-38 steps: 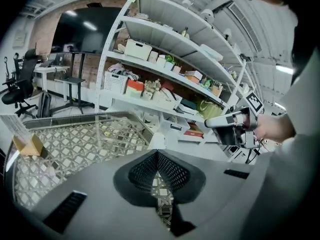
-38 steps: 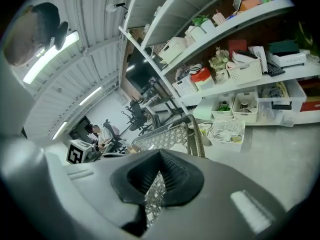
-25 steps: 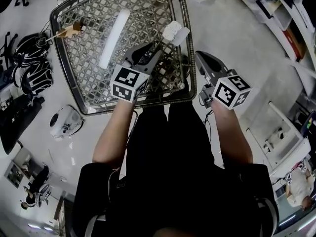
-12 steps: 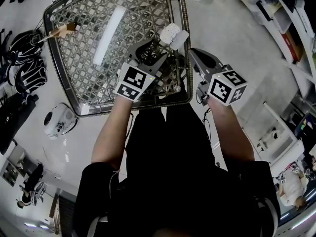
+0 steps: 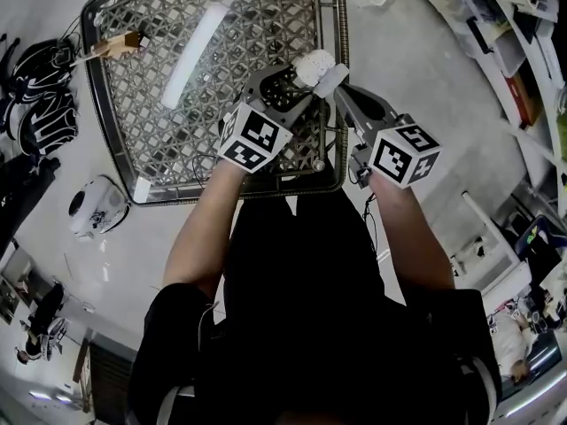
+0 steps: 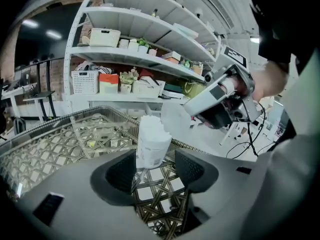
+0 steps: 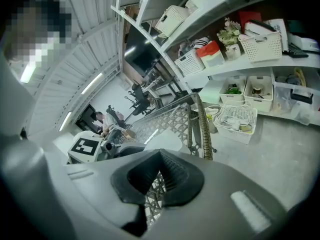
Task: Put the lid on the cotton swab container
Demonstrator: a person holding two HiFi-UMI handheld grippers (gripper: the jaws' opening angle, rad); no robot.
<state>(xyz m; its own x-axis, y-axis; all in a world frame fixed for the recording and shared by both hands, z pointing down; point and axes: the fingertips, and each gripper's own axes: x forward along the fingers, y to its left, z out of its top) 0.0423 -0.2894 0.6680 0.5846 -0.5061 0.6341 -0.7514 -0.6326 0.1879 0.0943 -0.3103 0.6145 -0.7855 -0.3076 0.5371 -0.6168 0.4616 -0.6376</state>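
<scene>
Upright open swab container (image 6: 150,144), lid (image 6: 175,118) beside

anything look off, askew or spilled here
Nothing spilled or damaged. The cotton swab container stands upright on the lattice table with swabs heaped above its rim; the lid, held in the right gripper, hangs tilted beside it, not yet on.

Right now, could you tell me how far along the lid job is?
Done: the container stands upright on the mesh table, and the fingers of the left gripper have just opened, loose around it. In hand: the right gripper holds the lid beside the container's top. Left: seating the lid; the container is still uncovered.
</scene>
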